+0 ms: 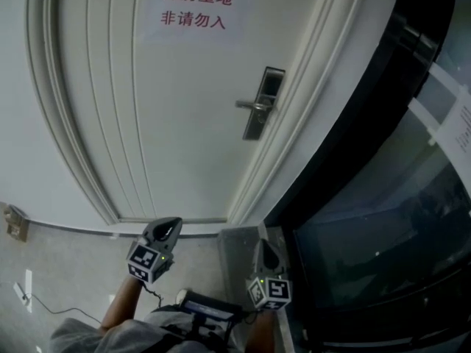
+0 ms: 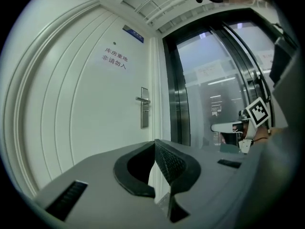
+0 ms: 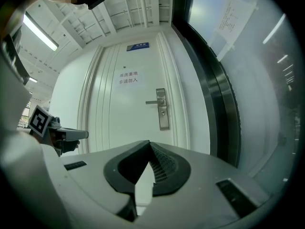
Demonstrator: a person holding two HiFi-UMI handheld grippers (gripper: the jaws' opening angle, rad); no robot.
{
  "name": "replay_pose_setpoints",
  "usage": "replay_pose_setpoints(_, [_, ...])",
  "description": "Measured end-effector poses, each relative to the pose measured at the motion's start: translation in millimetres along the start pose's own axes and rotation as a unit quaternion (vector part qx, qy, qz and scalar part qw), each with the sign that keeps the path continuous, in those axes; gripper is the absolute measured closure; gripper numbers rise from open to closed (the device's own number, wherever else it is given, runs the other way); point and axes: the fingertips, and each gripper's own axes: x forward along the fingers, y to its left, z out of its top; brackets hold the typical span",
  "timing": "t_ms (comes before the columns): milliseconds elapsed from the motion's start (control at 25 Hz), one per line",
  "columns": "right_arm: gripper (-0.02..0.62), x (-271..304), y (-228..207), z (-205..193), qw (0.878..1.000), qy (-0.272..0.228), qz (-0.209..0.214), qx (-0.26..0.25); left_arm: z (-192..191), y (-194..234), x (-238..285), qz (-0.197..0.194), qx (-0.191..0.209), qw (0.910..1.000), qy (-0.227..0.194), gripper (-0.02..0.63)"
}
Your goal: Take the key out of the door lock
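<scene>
A white door (image 1: 169, 109) carries a steel lock plate (image 1: 263, 103) with a lever handle (image 1: 252, 107). The right gripper view shows that plate (image 3: 162, 109) with a small dark spot under the handle; whether it is the key is too small to tell. My left gripper (image 1: 175, 221) and right gripper (image 1: 261, 243) are held low, side by side, well back from the door, and both point at it. The left gripper's (image 2: 154, 142) jaws meet at the tips with nothing between them. The right gripper (image 3: 149, 143) is shut and empty too.
A paper sign with red characters (image 1: 196, 7) hangs on the upper door. A dark-framed glass wall (image 1: 383, 197) runs along the right of the door. A small box (image 1: 15, 223) sits at the wall's foot on the left, with a cable (image 1: 44, 307) on the grey floor.
</scene>
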Motion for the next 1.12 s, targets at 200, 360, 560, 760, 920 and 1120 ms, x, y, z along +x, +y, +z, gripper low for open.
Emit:
replay_pose_setpoints(200, [0.583,44,-3,3,1.000,-0.003,-0.011,-0.007,-1,32,37,-0.015,0.004,0.9999,0.000,0.600])
replay_pose_setpoints(360, [0.583,75,-4,4,1.000,-0.001,-0.017,-0.008,0,53,60,-0.023,0.004,0.9997,-0.002,0.600])
replay_pose_setpoints(560, [0.583,106,-7,9,1.000,-0.004,-0.024,-0.012,1,74,83,-0.033,0.008,0.9994,-0.002,0.600])
replay_pose_setpoints(760, [0.583,129,-8,13,1.000,-0.003,-0.023,-0.014,3,88,100,-0.035,0.012,0.9993,-0.005,0.600])
replay_pose_setpoints(920, [0.583,141,-10,13,0.999,0.002,-0.027,-0.022,-1,95,111,-0.039,0.004,0.9992,-0.001,0.600])
replay_pose_setpoints(1120, [0.583,164,-21,15,0.999,0.001,-0.030,-0.019,-1,108,130,-0.038,0.002,0.9993,0.000,0.600])
